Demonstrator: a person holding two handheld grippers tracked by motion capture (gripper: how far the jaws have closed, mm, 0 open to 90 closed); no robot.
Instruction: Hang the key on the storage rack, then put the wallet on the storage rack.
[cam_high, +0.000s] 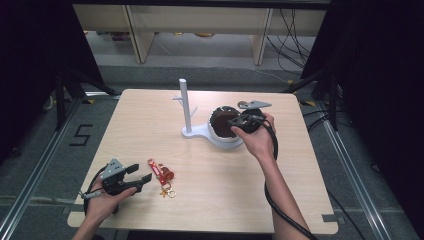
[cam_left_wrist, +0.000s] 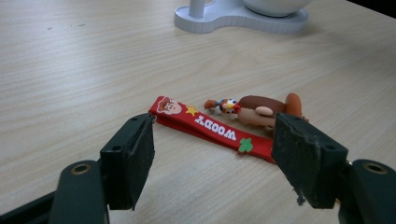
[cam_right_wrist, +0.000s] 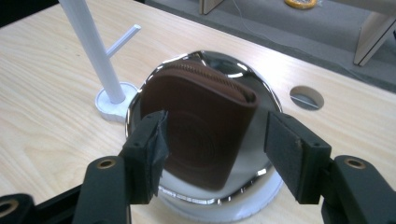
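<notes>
High view: stand (cam_high: 186, 107) beside bowl (cam_high: 223, 134)

**Three Views on One Table**

High view: fixed above the near edge, facing forward and down across the whole table (cam_high: 210, 200). Gripper views: low and close, looking along black jaws. Shared among all three: white stand (cam_high: 186, 107) (cam_left_wrist: 233, 18) (cam_right_wrist: 100, 60).

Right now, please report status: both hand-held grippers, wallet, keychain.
Right hand-held gripper open above brown wallet in shiny bowl. Left hand-held gripper open, at red keychain on table, not gripping. Nothing blocks.
</notes>
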